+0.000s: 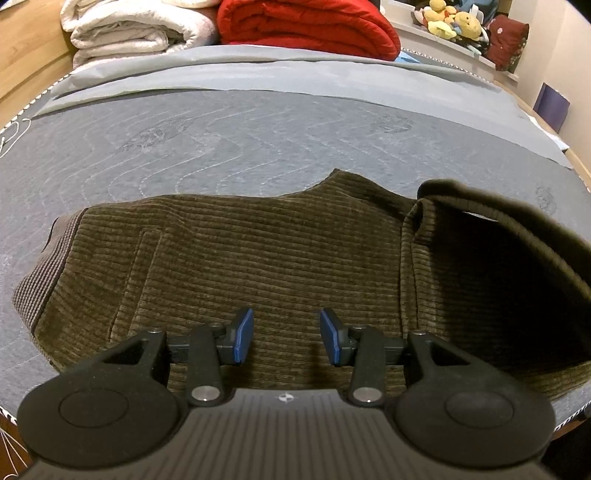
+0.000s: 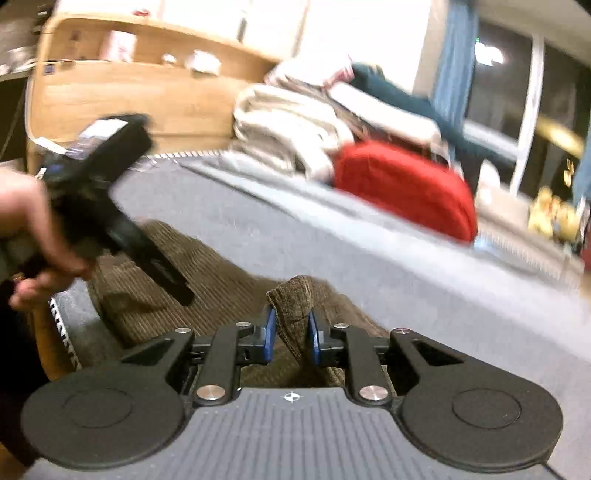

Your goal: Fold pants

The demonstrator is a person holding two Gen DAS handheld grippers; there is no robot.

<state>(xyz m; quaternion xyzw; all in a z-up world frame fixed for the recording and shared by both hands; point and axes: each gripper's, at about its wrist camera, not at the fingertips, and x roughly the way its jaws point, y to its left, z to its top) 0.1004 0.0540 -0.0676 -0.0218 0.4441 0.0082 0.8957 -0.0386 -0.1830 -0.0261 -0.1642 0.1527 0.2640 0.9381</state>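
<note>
- Brown ribbed corduroy pants [image 1: 258, 258] spread flat across the grey quilted mattress [image 1: 258, 140], ribbed waistband toward the left of the left wrist view, leg end toward the right.
- Left gripper [image 1: 287, 334] poised above the middle of the cloth, blue pads apart and holding nothing; probably kept there to pin or steady the body of the garment while the other end comes over.
- Right gripper [image 2: 290, 334] clamped on a bunched corner of the same corduroy, fabric pinched between the blue pads and standing up above them.
- Leg end lifted off the mattress in a dark blurred loop at the right of the left wrist view; most likely raised so as to carry it over toward the waistband.
- Folded white blanket [image 1: 140, 29] and red quilt [image 1: 310, 29] stacked at the far end of the bed, well apart from the working area.
- Right wrist view smeared, so fine detail there unreadable.
</note>
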